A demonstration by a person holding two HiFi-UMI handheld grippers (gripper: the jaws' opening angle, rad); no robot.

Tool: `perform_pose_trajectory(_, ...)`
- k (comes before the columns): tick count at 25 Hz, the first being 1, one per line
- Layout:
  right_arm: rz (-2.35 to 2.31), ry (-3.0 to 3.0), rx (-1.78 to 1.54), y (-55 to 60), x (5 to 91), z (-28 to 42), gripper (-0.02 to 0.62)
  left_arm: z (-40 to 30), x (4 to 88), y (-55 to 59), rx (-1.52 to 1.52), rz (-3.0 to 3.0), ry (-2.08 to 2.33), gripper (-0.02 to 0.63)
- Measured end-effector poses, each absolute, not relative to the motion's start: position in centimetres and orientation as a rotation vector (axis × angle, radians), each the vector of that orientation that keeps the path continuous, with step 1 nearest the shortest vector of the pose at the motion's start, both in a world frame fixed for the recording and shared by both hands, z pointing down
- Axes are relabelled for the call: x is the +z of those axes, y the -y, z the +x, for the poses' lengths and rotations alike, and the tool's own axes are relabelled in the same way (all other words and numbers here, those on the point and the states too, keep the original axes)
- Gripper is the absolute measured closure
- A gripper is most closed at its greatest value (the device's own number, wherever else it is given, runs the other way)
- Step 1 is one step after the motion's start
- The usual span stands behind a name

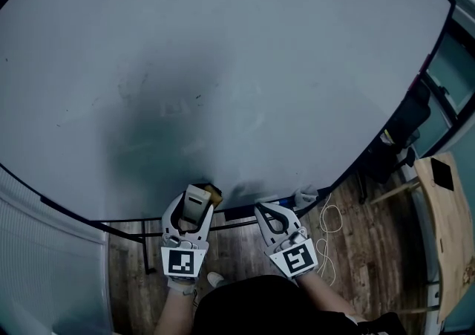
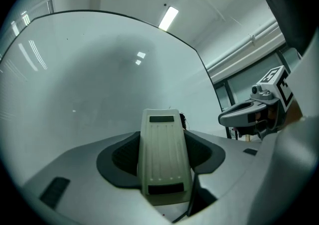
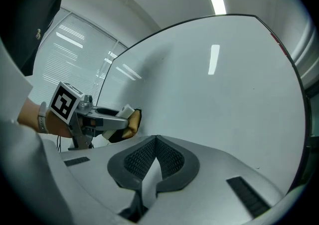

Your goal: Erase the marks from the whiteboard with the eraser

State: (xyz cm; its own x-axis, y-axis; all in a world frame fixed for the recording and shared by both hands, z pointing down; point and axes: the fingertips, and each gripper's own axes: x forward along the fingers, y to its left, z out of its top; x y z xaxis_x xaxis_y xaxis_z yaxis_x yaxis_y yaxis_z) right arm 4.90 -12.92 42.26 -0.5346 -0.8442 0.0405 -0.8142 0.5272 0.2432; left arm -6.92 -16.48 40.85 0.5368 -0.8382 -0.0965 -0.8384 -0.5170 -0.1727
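Open whiteboard [image 1: 223, 51] stretches far, left and right, free for passage. At its near edge, the left hand-held gripper [image 1: 195, 209], clamping the eraser [image 1: 197, 200], sits just beside the closed right hand-held gripper [image 1: 263, 211]; a wooden bench [image 1: 449, 237] crowds the right.

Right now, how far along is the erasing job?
Mostly done, it seems: the whiteboard shows no bold marks, only faint smears near its middle. In hand: the left gripper is shut on the eraser, low by the board's bottom edge; the right gripper is shut and empty. Left: perhaps a pass over those smears, then putting the eraser down.
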Motion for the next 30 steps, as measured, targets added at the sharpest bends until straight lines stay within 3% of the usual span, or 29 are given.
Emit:
perform_pose_trajectory(15,1.474,2.529,-0.139,12.9,44.8,6.8,0.566,-4.5,43.5,14.9,-0.126,-2.638,-1.311,0.345)
perform_pose_trajectory(30,1.433,2.513,-0.234,13.9,43.6,6.4,0.568,-4.5,43.6,15.7,-0.156,-2.635,-1.314,0.345)
